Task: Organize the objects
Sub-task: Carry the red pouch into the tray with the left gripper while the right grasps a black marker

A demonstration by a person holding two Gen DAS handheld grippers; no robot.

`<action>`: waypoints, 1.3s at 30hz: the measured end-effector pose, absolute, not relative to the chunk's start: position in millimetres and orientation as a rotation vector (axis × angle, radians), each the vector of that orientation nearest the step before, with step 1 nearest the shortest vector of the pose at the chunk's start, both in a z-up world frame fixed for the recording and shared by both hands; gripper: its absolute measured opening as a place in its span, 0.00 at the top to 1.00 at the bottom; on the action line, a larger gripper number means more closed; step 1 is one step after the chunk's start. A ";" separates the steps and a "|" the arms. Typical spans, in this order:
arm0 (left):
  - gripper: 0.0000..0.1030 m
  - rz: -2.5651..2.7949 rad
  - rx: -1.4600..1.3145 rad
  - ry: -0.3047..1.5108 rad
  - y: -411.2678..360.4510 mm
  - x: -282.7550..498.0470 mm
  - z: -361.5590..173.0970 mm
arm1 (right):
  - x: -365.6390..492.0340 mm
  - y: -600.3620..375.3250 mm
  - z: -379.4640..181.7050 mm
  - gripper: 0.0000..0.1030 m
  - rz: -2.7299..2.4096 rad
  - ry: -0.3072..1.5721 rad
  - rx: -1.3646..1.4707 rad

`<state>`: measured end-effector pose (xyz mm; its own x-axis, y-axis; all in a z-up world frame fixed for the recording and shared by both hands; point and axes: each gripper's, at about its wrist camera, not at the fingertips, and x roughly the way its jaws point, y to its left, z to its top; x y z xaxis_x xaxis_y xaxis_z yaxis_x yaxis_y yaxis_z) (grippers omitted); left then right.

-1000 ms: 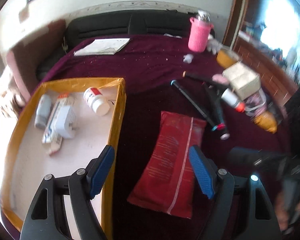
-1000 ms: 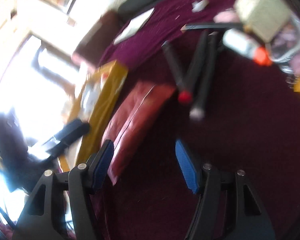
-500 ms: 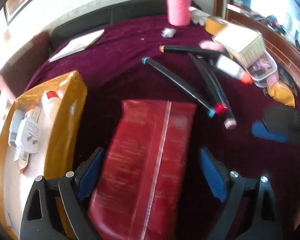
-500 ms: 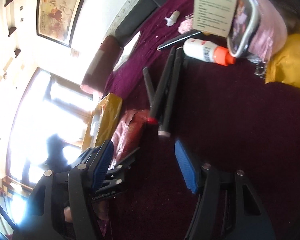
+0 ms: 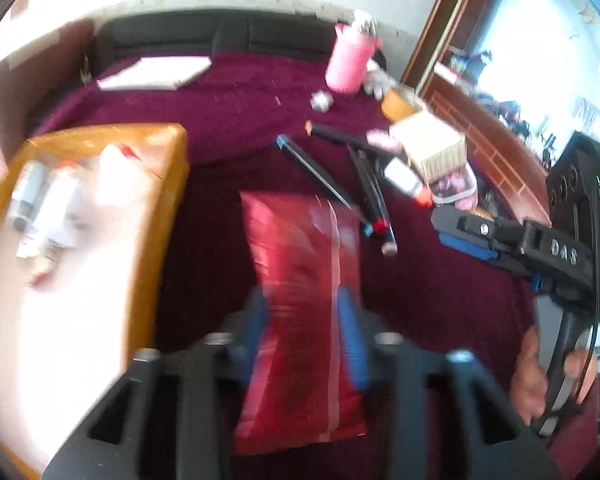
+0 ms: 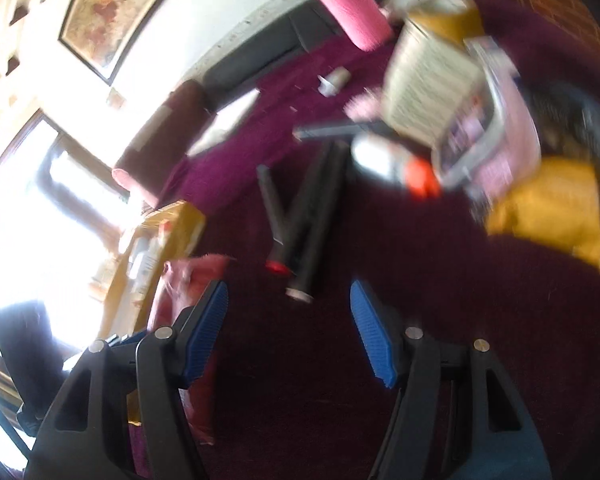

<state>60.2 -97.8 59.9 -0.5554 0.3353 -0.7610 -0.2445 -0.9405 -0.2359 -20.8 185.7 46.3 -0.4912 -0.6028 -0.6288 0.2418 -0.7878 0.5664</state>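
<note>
The left gripper (image 5: 302, 336) has just been closing, and its 2 blue pads now pinch the lower half of the red pouch (image 5: 300, 280) at lower centre of the left wrist view. The picture is smeared by motion, so I cannot tell whether the pouch is off the maroon cloth (image 5: 228, 120) yet. The step in hand, as I judge it, is the pick-up of this pouch for the yellow-walled box (image 5: 162, 216), which fills the left side of the frame and already holds several small bottles and packets.

The right gripper (image 6: 288, 328) is released: in its own view the jaws stand apart with nothing between them, above bare cloth at lower centre. Just above them lie the black markers (image 6: 308, 216), with a white bottle with an orange cap (image 6: 392, 164) to their upper right.

Next, the pouch likely needs lifting clear of the box's near wall, carrying toward the left of the frame and releasing over the free floor at lower left. Being soft, it may sag or slip, so the grip should hold firm. The free gripper seems placed to take a marker.
</note>
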 end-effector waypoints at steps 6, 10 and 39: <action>0.82 2.524 -1.207 -0.159 -123.1 68.8 77.3 | -62.9 126.6 79.2 0.39 -2.344 -0.272 1.239; 0.81 2.512 -1.198 -0.193 -132.4 78.6 76.1 | -96.7 96.6 59.7 0.39 -2.327 -0.118 1.355; 0.06 2.591 -1.357 0.301 -25.4 44.7 4.8 | -11.1 192.7 76.5 0.88 -2.264 -0.480 1.341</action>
